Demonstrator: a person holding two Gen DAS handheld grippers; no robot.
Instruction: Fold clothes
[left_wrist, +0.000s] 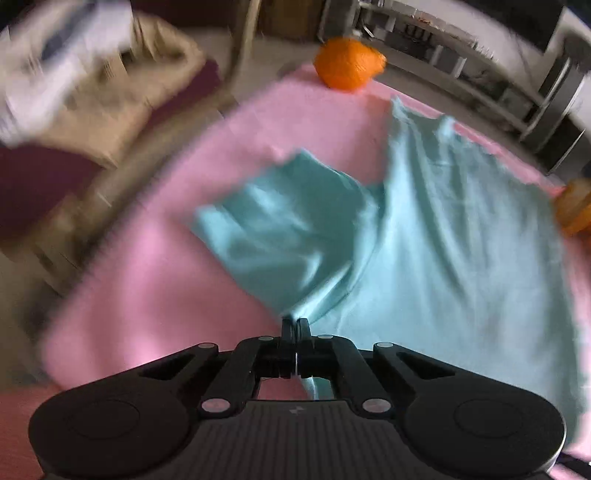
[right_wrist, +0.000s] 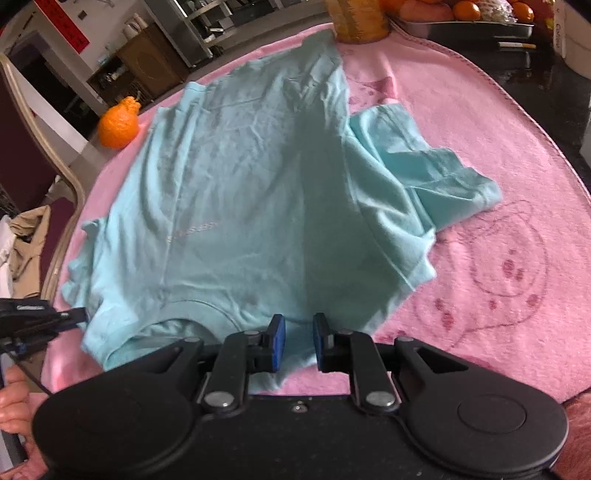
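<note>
**Left Pinched the Shoulder, Right Waited**

Left view: our left gripper (left_wrist: 295, 325) had its jaws clamped on the T-shirt (left_wrist: 443, 240) by the shoulder, sleeve (left_wrist: 280, 221) splayed on the pink blanket (left_wrist: 147, 288). Pulling hard, we judged, could drag the whole shirt.

Right view: our right gripper (right_wrist: 298, 332) stood narrowly open, collar fabric between its pads but seemingly unpinched. The shirt ran lengthwise away from us, hem toward the orange (right_wrist: 119, 127).
</note>
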